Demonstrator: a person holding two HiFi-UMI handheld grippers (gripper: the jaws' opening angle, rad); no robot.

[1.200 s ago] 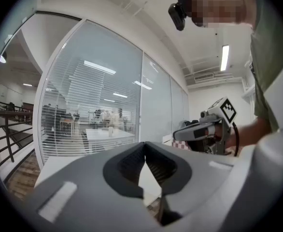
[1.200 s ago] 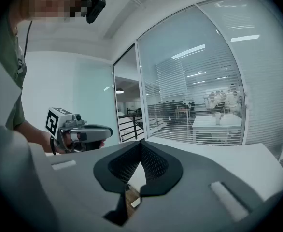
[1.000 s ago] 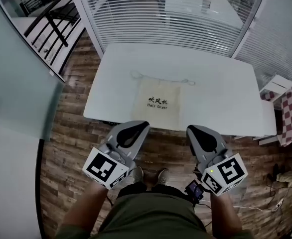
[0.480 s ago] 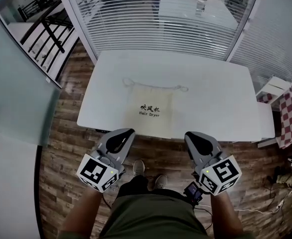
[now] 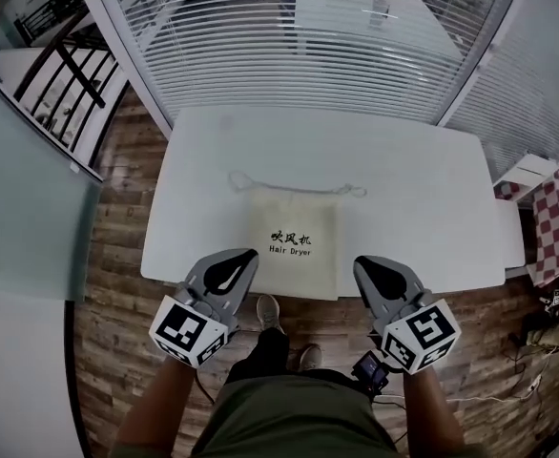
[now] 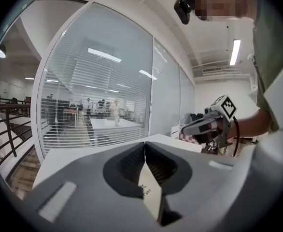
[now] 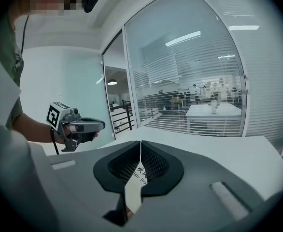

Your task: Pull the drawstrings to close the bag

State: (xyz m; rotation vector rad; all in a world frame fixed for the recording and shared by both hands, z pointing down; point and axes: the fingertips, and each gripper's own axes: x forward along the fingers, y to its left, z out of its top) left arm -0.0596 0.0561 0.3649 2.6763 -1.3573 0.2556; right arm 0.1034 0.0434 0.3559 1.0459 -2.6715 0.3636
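Cream cloth is filling the middle of our view: the bag [image 5: 294, 246] is lying flat on the white worktop [image 5: 423, 198], printed face up, straight ahead and between our two tongs. Its mouth is pointing away from us. The drawstring [image 5: 294, 188] is running crosswise along that far edge, with an end poking out past each corner.

We are holding the left tongs [image 5: 250, 253] and the right tongs [image 5: 360, 260] by the worktop's near edge, one on either side of the bag's near end. Both are pressed fully shut and gripping nothing.

We are judging the pull as not yet begun. The string is lying beyond the bag's whole length from us, so each of the tongs is going to need to open and reach forward. The left loop [image 5: 236, 178] is sitting nearer the left tongs, and the right loop [image 5: 358, 191] nearer the right. We are expecting to pull outward, along the string's own line.
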